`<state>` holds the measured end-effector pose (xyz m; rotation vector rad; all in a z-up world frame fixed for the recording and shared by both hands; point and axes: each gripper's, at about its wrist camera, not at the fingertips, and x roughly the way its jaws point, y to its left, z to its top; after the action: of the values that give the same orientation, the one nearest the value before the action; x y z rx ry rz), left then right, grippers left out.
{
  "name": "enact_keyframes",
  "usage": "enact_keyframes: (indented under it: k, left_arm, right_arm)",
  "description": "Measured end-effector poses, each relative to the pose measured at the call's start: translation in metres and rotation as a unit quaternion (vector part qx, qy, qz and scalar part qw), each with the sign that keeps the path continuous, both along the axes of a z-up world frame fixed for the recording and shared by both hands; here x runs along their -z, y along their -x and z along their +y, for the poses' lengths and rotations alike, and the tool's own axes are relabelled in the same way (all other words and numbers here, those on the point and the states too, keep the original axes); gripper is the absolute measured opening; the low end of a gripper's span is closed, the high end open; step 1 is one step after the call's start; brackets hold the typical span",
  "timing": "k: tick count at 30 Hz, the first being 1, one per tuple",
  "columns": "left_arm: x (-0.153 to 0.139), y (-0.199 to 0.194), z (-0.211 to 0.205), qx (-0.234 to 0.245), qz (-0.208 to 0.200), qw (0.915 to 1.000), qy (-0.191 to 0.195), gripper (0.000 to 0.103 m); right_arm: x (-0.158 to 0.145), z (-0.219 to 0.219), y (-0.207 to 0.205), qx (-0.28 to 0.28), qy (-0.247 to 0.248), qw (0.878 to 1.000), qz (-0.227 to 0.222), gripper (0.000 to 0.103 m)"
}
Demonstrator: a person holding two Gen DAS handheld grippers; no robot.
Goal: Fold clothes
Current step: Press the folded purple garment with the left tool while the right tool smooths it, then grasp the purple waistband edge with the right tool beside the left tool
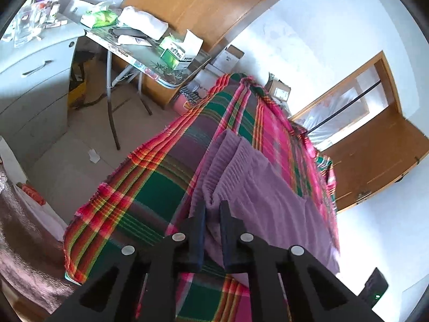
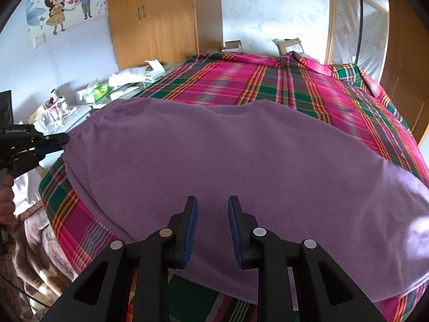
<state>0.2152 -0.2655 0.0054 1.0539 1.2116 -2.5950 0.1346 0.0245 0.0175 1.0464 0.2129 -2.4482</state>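
A purple garment (image 2: pixel 228 166) lies spread across a plaid bedspread (image 2: pixel 268 86), and it shows ribbed and bunched in the left wrist view as the purple garment (image 1: pixel 257 187). My left gripper (image 1: pixel 213 212) is shut on the garment's ribbed edge, with cloth pinched between its fingers. From the right wrist view the left gripper (image 2: pixel 63 141) grips that edge at the garment's far left, held by a hand (image 2: pixel 6 196). My right gripper (image 2: pixel 212 206) hovers open just over the near part of the garment, nothing between its fingers.
A folding table (image 1: pixel 150 61) with boxes and packets stands left of the bed, beside a white cabinet (image 1: pixel 34 75). A wooden wardrobe (image 2: pixel 152 18) and a window (image 2: pixel 356 18) stand behind. A brown blanket (image 2: pixel 34 247) lies at the bed's near left.
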Motion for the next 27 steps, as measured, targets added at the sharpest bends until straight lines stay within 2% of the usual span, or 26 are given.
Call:
enact_keyframes:
  k: [4,9,13,15,17,19,23,27]
  left_arm:
    - [0.014,0.002,-0.006,-0.007,-0.025,0.9996,-0.011,0.011]
    - [0.012,0.001,-0.008,-0.005,-0.029,0.9996,-0.007,0.017]
    - [0.013,-0.004,-0.014,-0.012,-0.030,0.9993,-0.016,0.026]
    - [0.014,-0.006,-0.017,-0.015,-0.031,0.9992,-0.020,0.028]
    - [0.015,-0.009,-0.020,-0.018,-0.032,0.9990,-0.025,0.029]
    - [0.016,-0.011,-0.023,-0.022,-0.033,0.9988,-0.029,0.030]
    - [0.018,-0.016,-0.029,-0.029,-0.034,0.9983,-0.038,0.031]
    - [0.019,-0.021,-0.034,-0.032,-0.035,0.9978,-0.046,0.031]
  right_arm:
    - [-0.003,-0.008,-0.001,-0.013,-0.003,1.000,0.005,0.026]
    - [-0.011,-0.027,-0.005,-0.046,-0.003,0.999,0.023,0.026]
    - [-0.016,-0.055,-0.011,-0.106,0.005,0.994,0.034,0.026]
    - [-0.017,-0.070,-0.014,-0.139,0.006,0.990,0.037,0.029]
    - [-0.016,-0.087,-0.019,-0.170,0.005,0.985,0.041,0.037]
    - [-0.014,-0.105,-0.027,-0.202,-0.002,0.978,0.049,0.039]
    - [-0.008,-0.142,-0.043,-0.253,-0.037,0.963,0.081,0.040]
    - [-0.002,-0.163,-0.055,-0.277,-0.064,0.953,0.107,0.040]
